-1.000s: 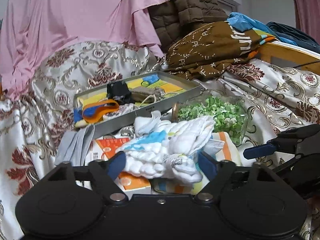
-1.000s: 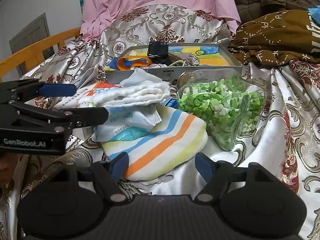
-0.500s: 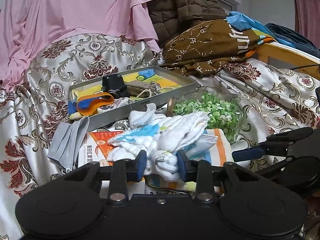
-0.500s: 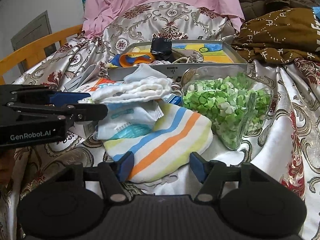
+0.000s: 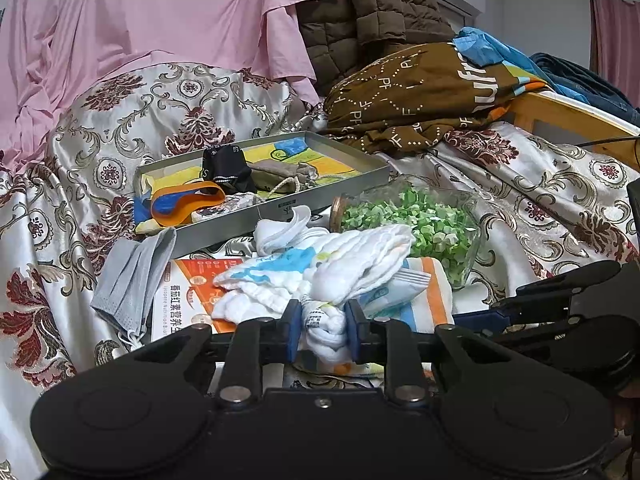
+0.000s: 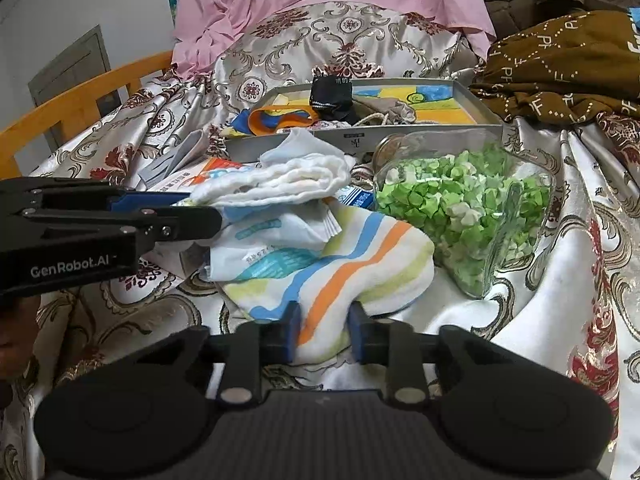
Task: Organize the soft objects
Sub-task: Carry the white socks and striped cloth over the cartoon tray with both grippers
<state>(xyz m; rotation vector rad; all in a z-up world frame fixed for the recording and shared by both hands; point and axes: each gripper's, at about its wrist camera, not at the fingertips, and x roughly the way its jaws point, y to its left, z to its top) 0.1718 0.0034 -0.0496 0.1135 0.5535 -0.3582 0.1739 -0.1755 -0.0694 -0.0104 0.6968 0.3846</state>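
My left gripper (image 5: 322, 330) is shut on the near end of a white quilted cloth (image 5: 352, 260) with blue marks. That cloth lies bunched over a striped towel (image 5: 424, 300). In the right wrist view the white cloth (image 6: 280, 180) runs toward the left gripper (image 6: 200, 216) at the left. My right gripper (image 6: 323, 334) is shut on the near edge of the striped towel (image 6: 340, 268), white with blue, orange and yellow bands. A grey metal tray (image 6: 480, 120) behind holds a black pouch (image 6: 330, 94), an orange and blue band (image 6: 280, 118) and a drawstring bag (image 6: 384, 110).
A glass jar of green paper stars (image 6: 472, 204) lies on its side right of the towel. A white plastic packet (image 6: 272, 252), an orange booklet (image 5: 192, 292) and a grey face mask (image 5: 132, 276) lie on the patterned bedspread (image 6: 580, 280). A brown blanket (image 5: 420, 92) is piled at the back right.
Both grippers went from wide open to shut. The left one closed on the white cloth's near end. The right one closed on the striped towel's near edge.
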